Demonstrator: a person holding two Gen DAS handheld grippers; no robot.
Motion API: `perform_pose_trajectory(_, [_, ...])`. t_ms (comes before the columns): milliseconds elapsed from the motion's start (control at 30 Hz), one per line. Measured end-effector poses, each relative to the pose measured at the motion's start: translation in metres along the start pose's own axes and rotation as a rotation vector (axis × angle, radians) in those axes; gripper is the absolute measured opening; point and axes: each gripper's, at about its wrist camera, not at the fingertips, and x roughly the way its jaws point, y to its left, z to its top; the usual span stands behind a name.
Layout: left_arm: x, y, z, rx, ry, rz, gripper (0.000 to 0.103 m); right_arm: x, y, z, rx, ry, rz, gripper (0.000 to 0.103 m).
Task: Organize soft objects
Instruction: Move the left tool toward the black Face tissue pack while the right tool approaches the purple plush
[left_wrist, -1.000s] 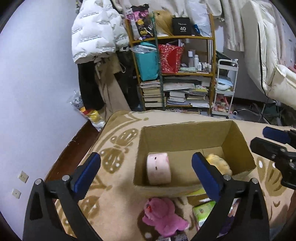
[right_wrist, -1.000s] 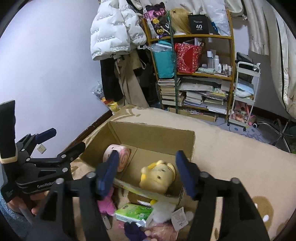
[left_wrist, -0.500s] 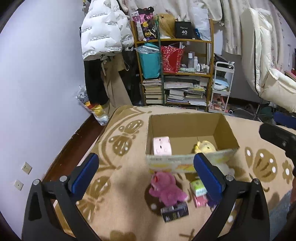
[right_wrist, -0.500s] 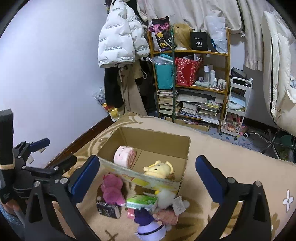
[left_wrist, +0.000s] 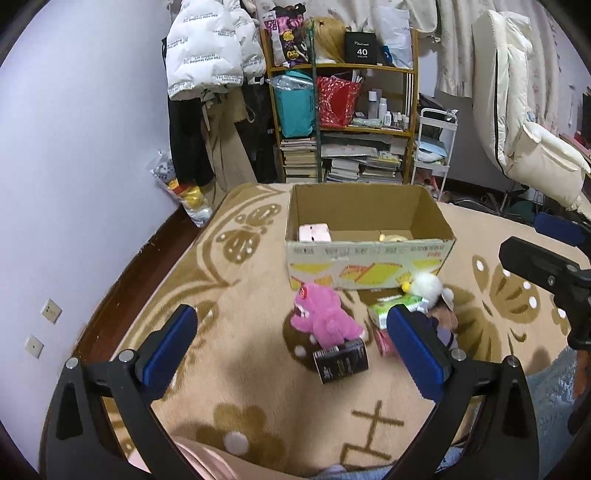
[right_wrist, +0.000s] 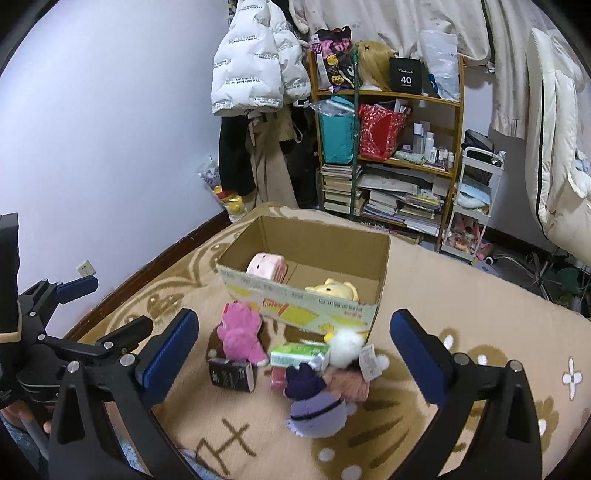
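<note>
Pink plush (left_wrist: 325, 317) head toward box (left_wrist: 369, 264)

Beige rug (right_wrist: 461, 295) with brown butterfly and flower patterns.
Brown box (right_wrist: 325, 254) with yellow print; pink plush (right_wrist: 240, 332), purple plush (right_wrist: 314, 406), green packet (right_wrist: 295, 354), blue pads (right_wrist: 170, 354).

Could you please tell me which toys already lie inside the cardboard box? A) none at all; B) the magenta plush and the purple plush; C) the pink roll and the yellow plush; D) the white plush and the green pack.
C: the pink roll and the yellow plush lie inside the box; the other toys lie on the rug in front of it.
</note>
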Motion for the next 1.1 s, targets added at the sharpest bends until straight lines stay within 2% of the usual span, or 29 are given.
perform_pose_trajectory(467, [0.024, 0.002, -0.026, -0.021, 0.075, -0.008, 0.101, 0.021, -0.009, -0.033, 0.082, 0.070, 0.003, 0.103])
perform_pose_trajectory(633, [0.041, 0.000, -0.034, -0.023, 0.105, -0.011, 0.101, 0.036, -0.018, -0.042, 0.143, 0.102, 0.033, 0.103])
perform_pose_trajectory(1100, [0.084, -0.013, -0.041, 0.027, 0.178, -0.023, 0.101, 0.085, -0.035, -0.070, 0.192, 0.234, -0.006, 0.103])
